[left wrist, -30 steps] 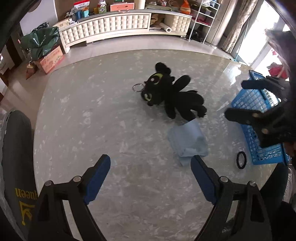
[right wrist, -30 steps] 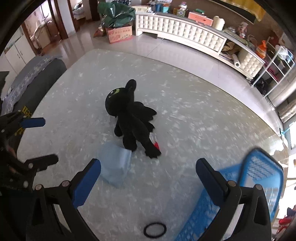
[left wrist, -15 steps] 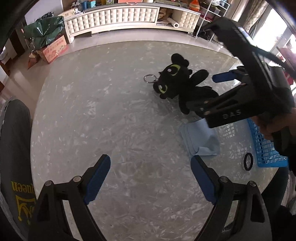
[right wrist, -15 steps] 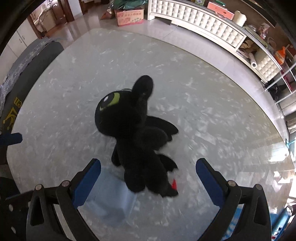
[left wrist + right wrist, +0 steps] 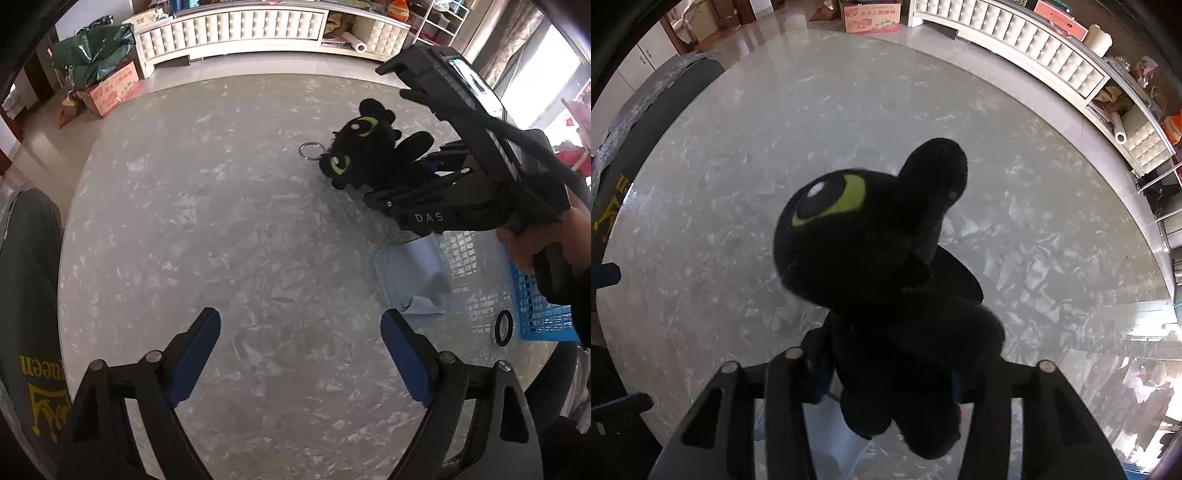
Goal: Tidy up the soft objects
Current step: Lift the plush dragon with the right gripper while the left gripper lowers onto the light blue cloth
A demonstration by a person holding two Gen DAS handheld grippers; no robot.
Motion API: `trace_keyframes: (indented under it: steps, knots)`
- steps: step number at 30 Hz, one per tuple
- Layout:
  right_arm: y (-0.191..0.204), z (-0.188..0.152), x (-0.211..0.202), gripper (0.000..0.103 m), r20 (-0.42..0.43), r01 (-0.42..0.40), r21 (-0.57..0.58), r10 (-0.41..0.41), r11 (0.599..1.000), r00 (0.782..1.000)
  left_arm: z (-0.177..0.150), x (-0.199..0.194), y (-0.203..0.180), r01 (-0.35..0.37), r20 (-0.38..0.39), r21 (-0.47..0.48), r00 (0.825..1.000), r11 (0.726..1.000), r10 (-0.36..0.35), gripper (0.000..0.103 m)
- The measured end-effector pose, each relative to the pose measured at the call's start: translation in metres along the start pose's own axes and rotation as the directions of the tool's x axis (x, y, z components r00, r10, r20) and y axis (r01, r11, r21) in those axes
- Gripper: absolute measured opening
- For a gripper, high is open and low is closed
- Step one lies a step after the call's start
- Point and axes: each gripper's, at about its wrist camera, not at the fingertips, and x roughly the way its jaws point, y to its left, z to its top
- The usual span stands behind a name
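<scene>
The right gripper has its fingers clenched on the black plush dragon around the lower body, so the head and one ear fill the middle of the right wrist frame. A hold on the thick torso looks chosen because the stuffing compresses there and gives a firmer purchase than a wing or ear would. In the left wrist view the toy sits at upper right of the frame on the marbled worktop, its metal key ring lying just beside the head. The left gripper hangs released at the bottom of the frame, fingers spread over bare worktop. A folded light blue cloth lies at right, just beside the blue basket, probably the intended container. A black hair tie rests by the basket's near edge.
</scene>
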Motion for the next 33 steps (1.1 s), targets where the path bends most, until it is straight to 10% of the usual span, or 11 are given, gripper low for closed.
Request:
trace_keyframes:
  steps: [33]
  knots:
    - [-0.048, -0.099, -0.184, 0.035, 0.271, 0.019, 0.05, -0.032, 0.999, 0.962, 0.007, 0.044, -0.093, 0.049, -0.071, 0.242, 0.997, 0.969, -0.033, 0.088]
